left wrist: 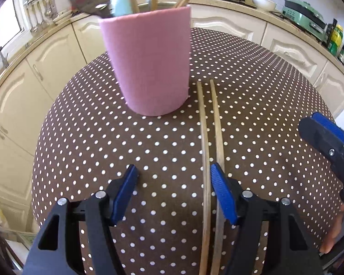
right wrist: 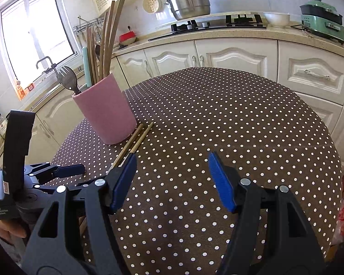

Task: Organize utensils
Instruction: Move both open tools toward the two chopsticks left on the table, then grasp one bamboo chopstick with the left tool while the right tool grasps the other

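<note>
Two long, thin wooden chopsticks [left wrist: 209, 160] lie side by side on the round surface covered in brown cloth with white polka dots [left wrist: 103, 149], their far tips just beside the base of the tall pink cylindrical utensil holder [left wrist: 149, 64]. That holder stands upright near the far left edge of the surface and carries several more wooden chopsticks [right wrist: 107, 39], a pale teal handle [right wrist: 87, 66] and a grey metal spork [right wrist: 67, 79] leaning out to the left.

The left gripper [left wrist: 173, 178] hovers low over the chopsticks with its blue-padded jaws spread; the inner of the two sticks runs between them, close to the right pad, and the other passes under that pad. Whether the pad touches them cannot be told. The right gripper [right wrist: 172, 171] hangs over bare cloth to the right, jaws spread wide and holding nothing.

Beyond the surface run cream kitchen cabinets [right wrist: 217, 57], with a steel steamer pot [right wrist: 188, 0] on a black gas hob [right wrist: 217, 24].
</note>
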Demonstrator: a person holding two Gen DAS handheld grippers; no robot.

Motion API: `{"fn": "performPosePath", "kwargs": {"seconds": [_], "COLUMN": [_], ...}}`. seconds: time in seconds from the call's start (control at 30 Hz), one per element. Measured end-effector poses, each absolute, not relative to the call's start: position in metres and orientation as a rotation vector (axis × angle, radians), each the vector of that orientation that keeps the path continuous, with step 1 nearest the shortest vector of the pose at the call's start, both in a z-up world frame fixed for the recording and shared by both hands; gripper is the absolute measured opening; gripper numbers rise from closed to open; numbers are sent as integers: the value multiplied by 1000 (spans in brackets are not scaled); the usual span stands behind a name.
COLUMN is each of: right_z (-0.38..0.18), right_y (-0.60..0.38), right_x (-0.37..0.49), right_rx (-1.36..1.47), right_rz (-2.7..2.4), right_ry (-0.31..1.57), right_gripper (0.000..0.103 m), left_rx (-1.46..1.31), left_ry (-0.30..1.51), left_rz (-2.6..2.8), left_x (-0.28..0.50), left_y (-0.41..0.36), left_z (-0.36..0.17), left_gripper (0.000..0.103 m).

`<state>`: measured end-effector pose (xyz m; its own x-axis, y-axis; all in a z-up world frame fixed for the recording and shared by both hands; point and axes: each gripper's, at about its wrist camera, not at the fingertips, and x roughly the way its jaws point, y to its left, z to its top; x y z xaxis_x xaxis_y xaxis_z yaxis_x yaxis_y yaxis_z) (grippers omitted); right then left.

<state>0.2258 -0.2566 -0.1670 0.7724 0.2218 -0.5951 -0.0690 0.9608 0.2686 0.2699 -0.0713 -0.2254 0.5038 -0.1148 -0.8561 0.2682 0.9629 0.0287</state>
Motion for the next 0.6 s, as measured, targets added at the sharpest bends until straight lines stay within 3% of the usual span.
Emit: {"fn": "performPosePath", "kwargs": {"seconds": [0.23,0.3,0.37,0.6], "right_z": [-169,-169,-170,-171], "right_y": [-253,-253,-253,-250], "right_x": [228,229,229,230], "right_rx": [231,226,221,212], "right_rz": [153,152,149,143], "right_ry": [683,684,684,697], "right_gripper": [65,65,65,65], "left_rx": [154,148,140,45], "left_ry": [1034,1039,1046,1053], "left_rz": [-272,-281,-288,-276], "left_x": [278,281,282,266], "left_y": [-86,-91,-94,-86], "left_z": [-222,-221,-223,-225], "left_gripper": [26,11,6,5]}}
